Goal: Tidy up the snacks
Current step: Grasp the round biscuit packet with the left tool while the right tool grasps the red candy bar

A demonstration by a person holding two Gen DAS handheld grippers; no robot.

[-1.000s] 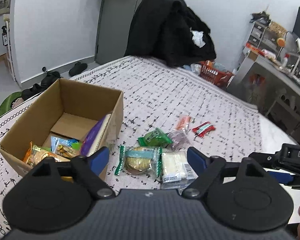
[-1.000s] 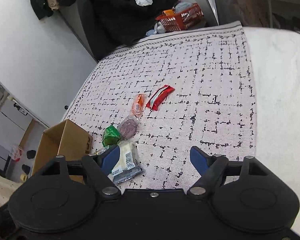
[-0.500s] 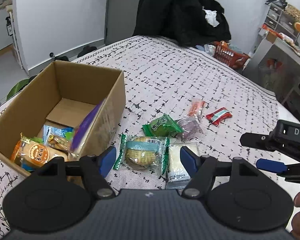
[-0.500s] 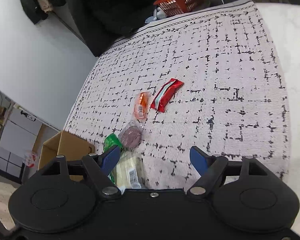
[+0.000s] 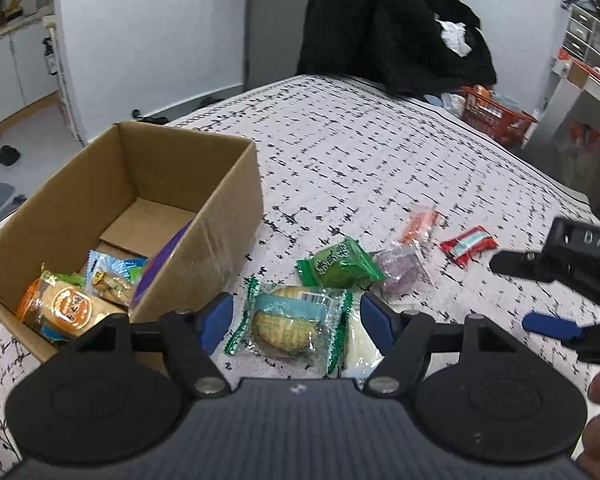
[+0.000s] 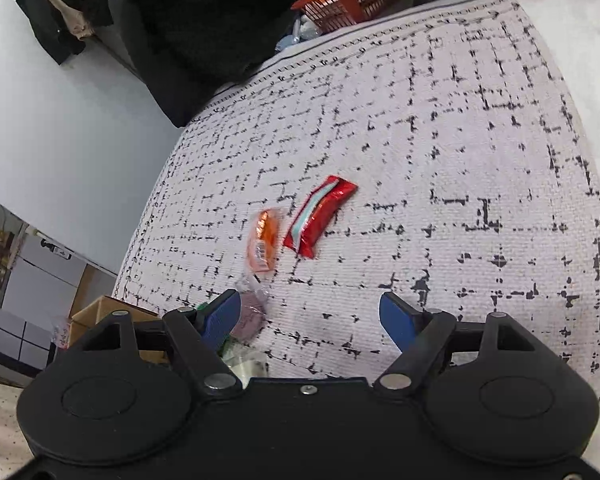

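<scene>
Snacks on the bed, box at left, both of your tools open.

Your left tool has its jaws apart, after narrowing within the last second, and they straddle the round biscuit pack without pressing it; this pack lies on the bedspread just right of the box. The box holds an orange-labelled pack, a blue pack and a purple one leaning on its right wall. Just beyond the biscuit lie a green pack and a purplish pack; farther right, an orange pack and a red pack, side by side. A white pack shows under the left tool's right finger. Your right tool is open and empty, over bare bedspread near the purplish pack.
</scene>
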